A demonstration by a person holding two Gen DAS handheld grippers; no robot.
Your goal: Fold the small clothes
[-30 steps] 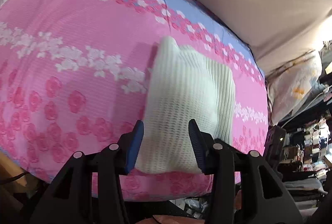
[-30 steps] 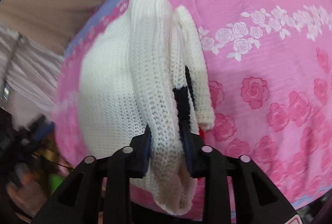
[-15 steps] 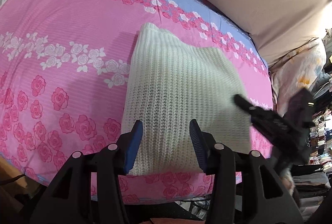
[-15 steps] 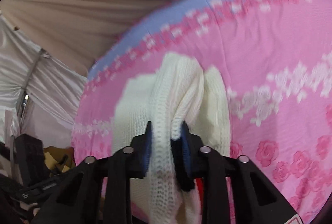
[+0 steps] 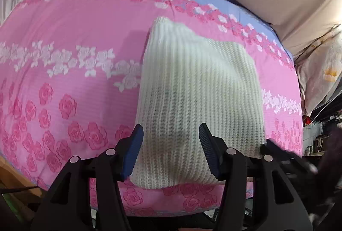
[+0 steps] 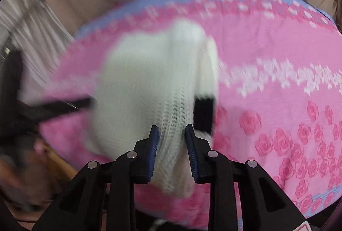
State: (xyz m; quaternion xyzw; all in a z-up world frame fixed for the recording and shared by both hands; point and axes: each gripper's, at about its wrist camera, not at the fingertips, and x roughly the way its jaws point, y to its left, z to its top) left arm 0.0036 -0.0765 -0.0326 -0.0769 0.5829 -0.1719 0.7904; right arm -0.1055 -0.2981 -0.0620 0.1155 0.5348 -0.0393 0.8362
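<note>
Bedspread, pink with roses, supports the white knit garment near its front edge. Knit appears soft, light, stretchy and limp; grip thick folded edges, not single loops. Right gripper clamps a bunched fold. Left gripper hovers, jaws wide apart, holding nothing.

Black angular plastic on left gripper and right gripper; ribbed blue finger pads, round silver screws.
</note>
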